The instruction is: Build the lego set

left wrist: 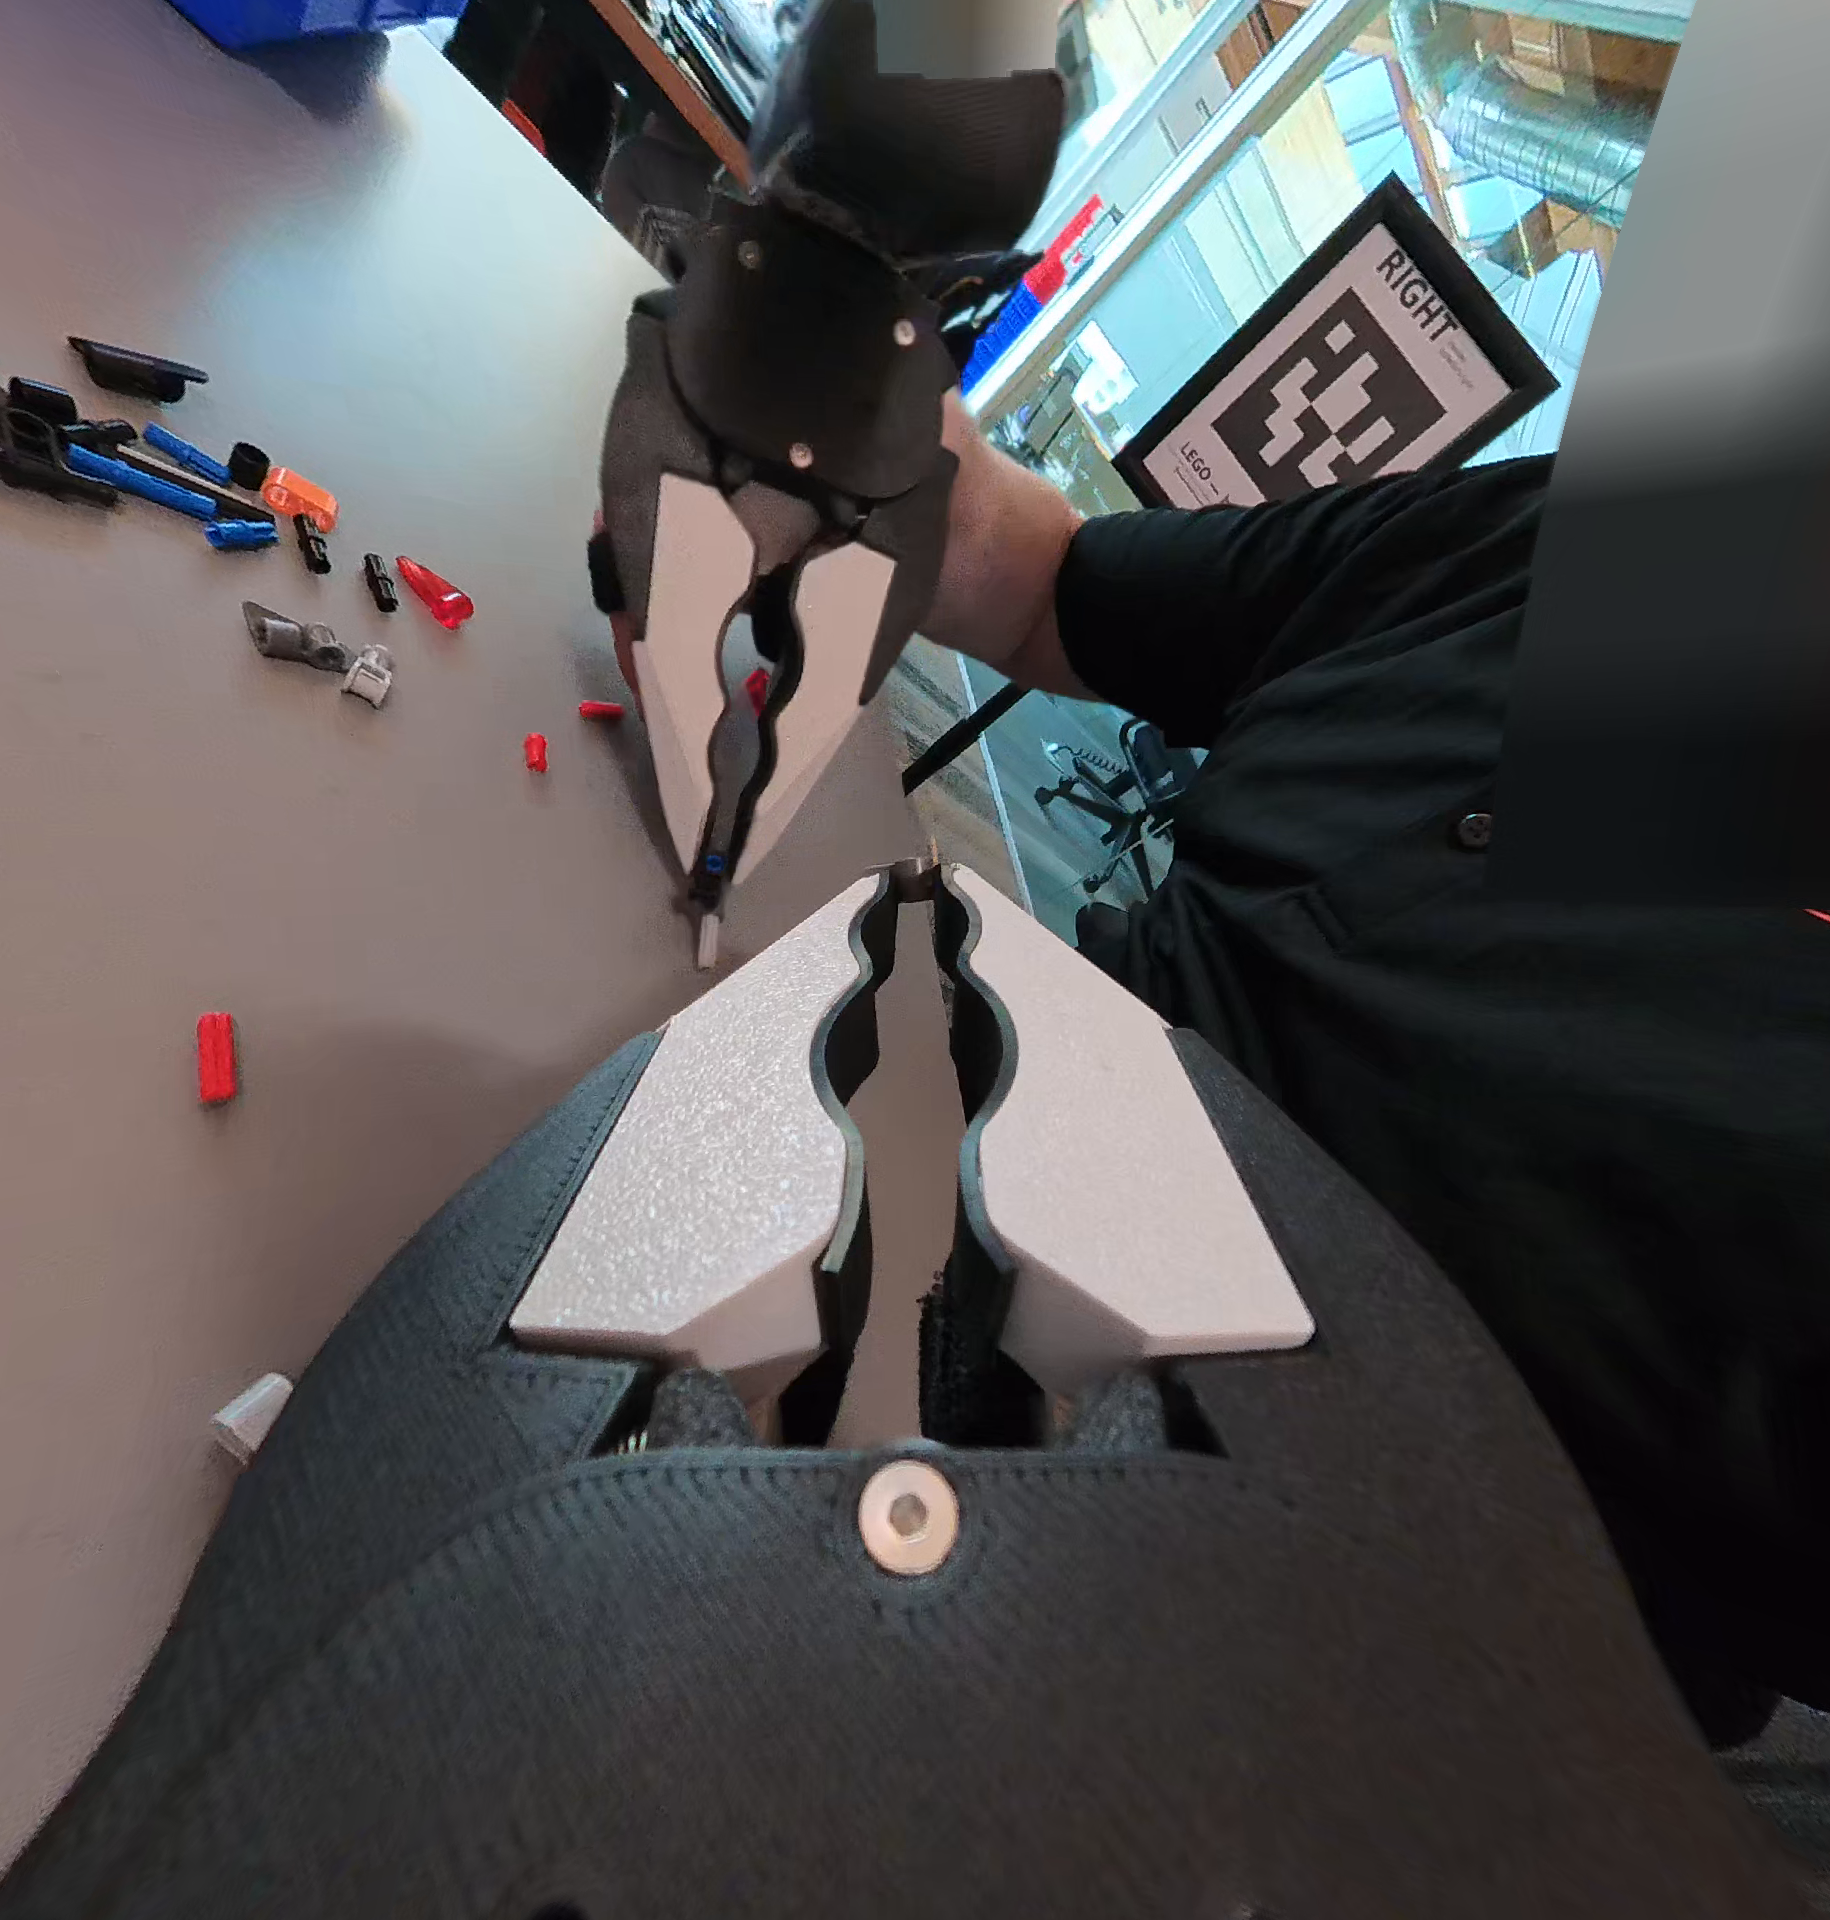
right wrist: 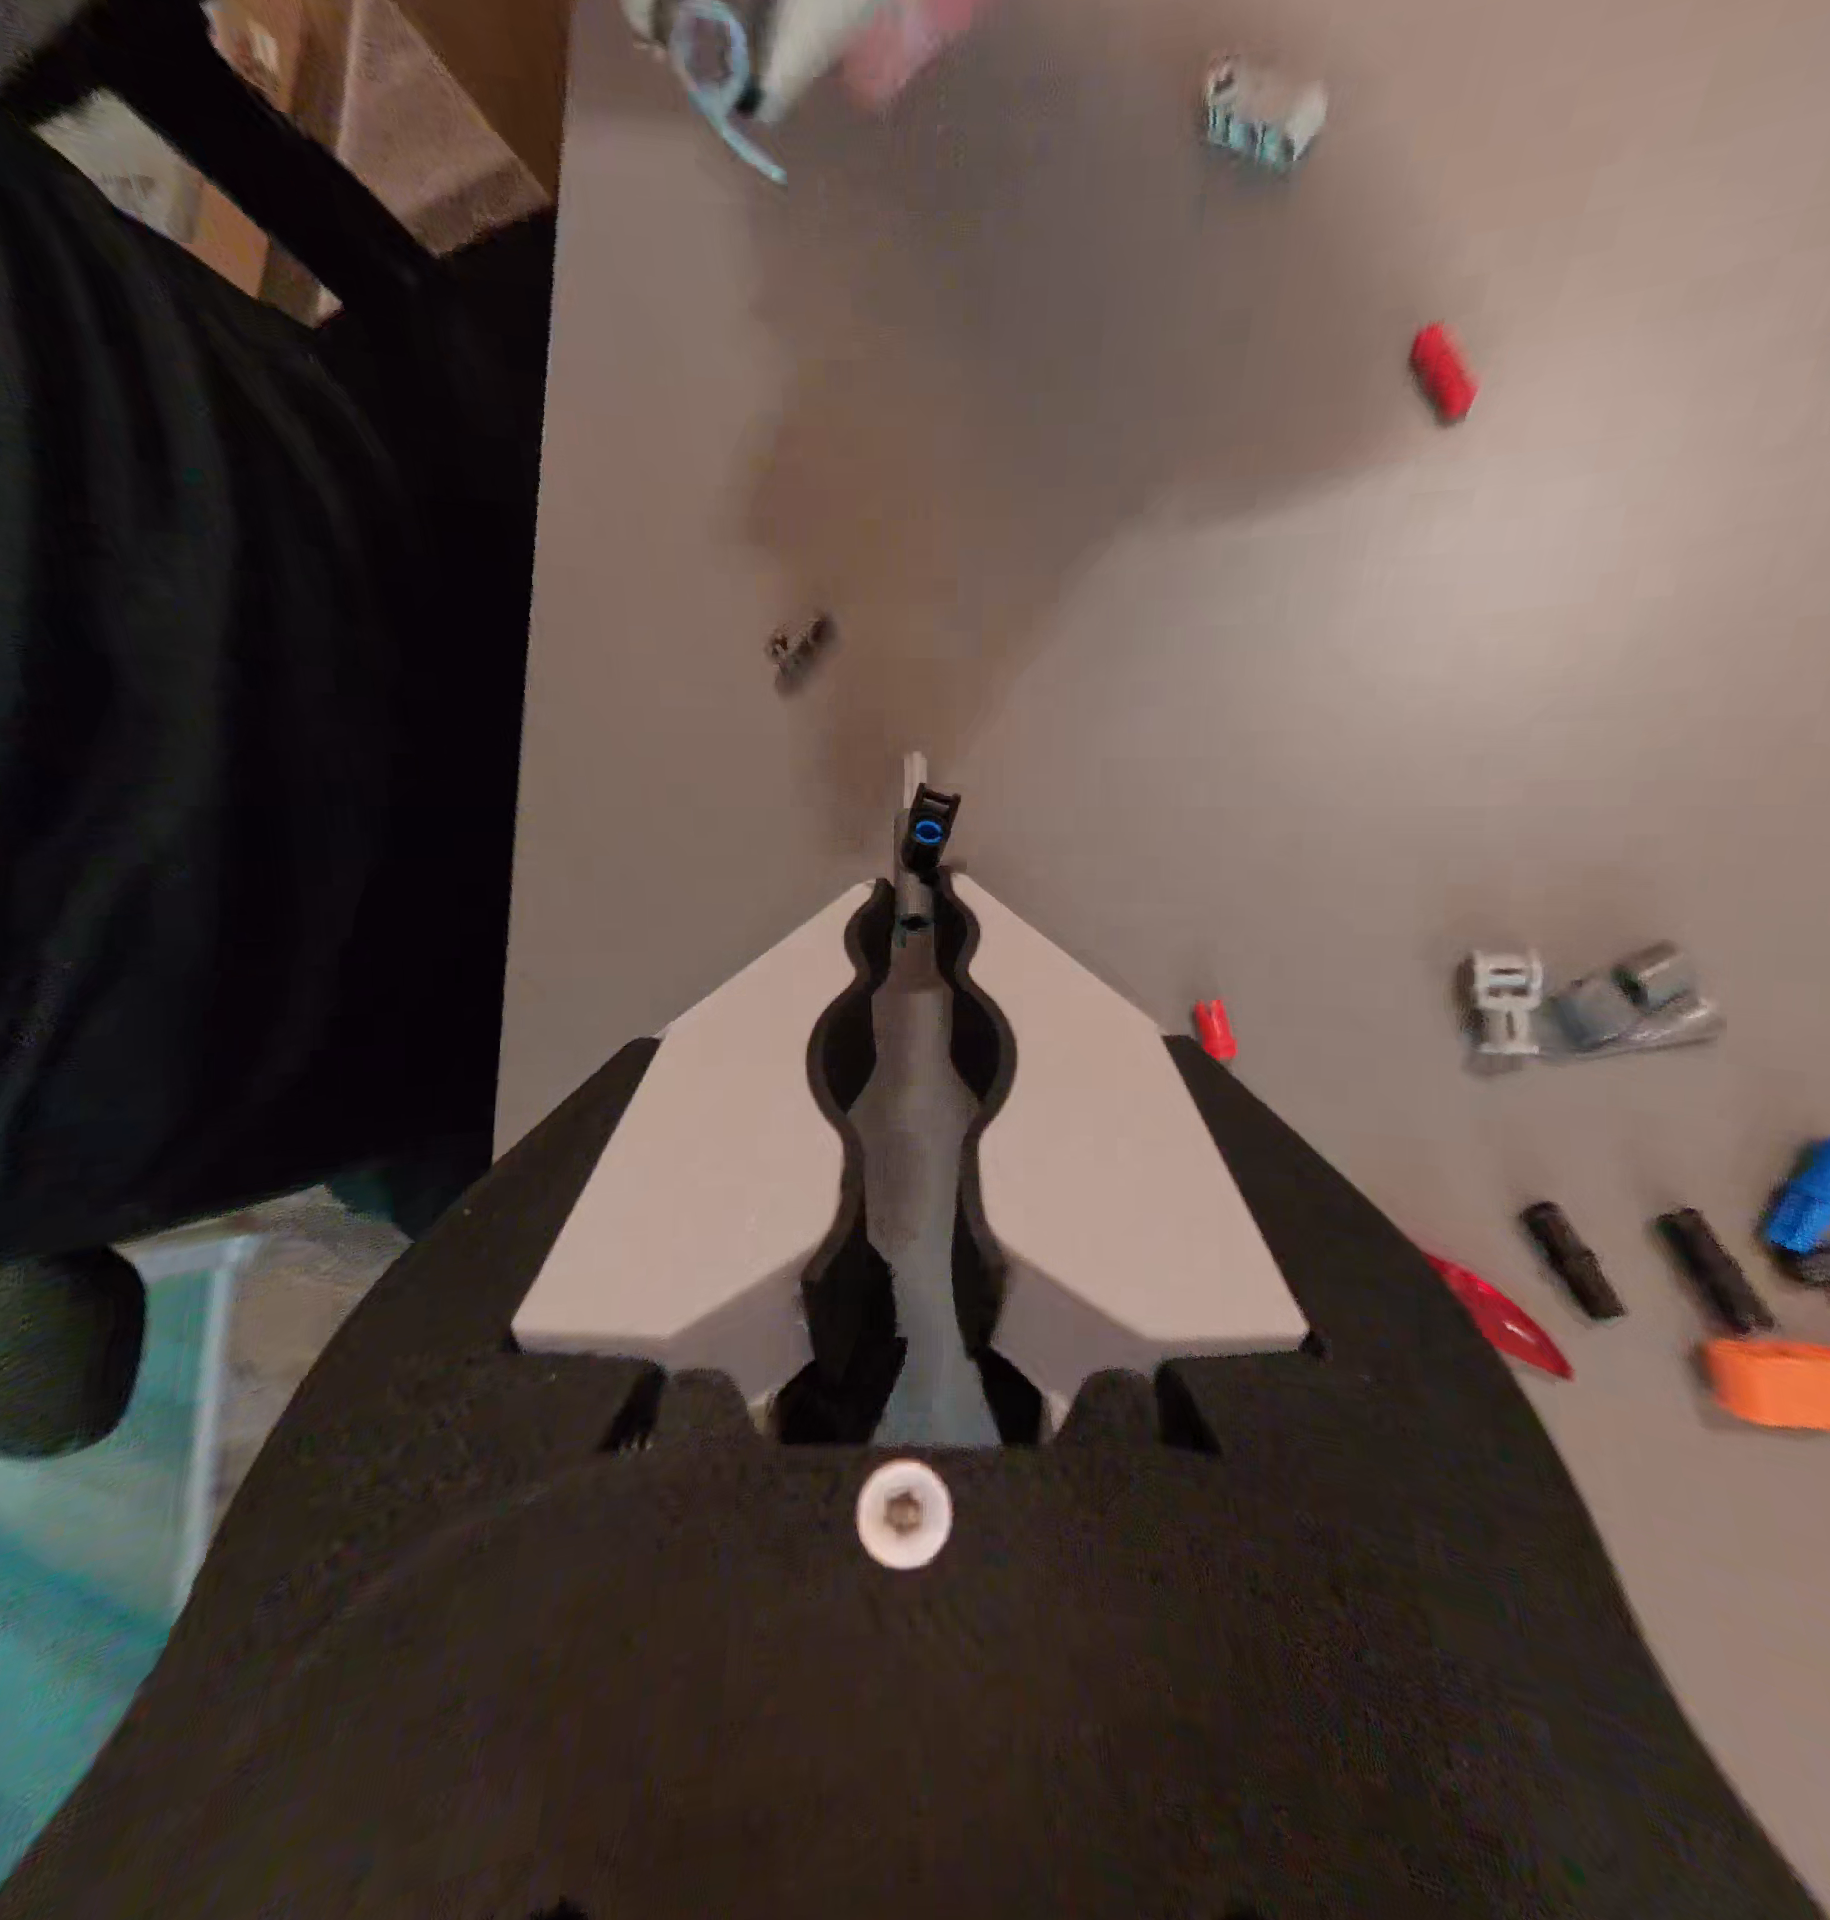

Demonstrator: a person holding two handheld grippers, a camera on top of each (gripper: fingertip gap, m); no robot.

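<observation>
My right gripper (right wrist: 923, 883) is shut on a small black lego piece with a blue pin and a white end (right wrist: 925, 829). In the left wrist view the right gripper (left wrist: 711, 878) points down, with this piece (left wrist: 707, 906) at the grey table (left wrist: 298, 852) near its edge. My left gripper (left wrist: 913, 881) is held past the table edge, close to the right gripper's tips. Its jaws are nearly closed on a small grey piece (left wrist: 909, 875), which is mostly hidden.
Loose lego parts lie on the table: red pieces (left wrist: 216, 1057) (right wrist: 1443, 372), a clear red cone (left wrist: 435, 592), grey connectors (right wrist: 1576, 1008), black pins (right wrist: 1571, 1273), blue pins (left wrist: 142, 478), an orange piece (right wrist: 1789, 1382). A person in black (left wrist: 1513, 987) and a framed marker card (left wrist: 1337, 364) are beyond the edge. Tip to tip, the grippers are about 11 cm apart. The clear red cone (left wrist: 435, 592) lies some 10 cm from my right tips, 20 cm from my left tips.
</observation>
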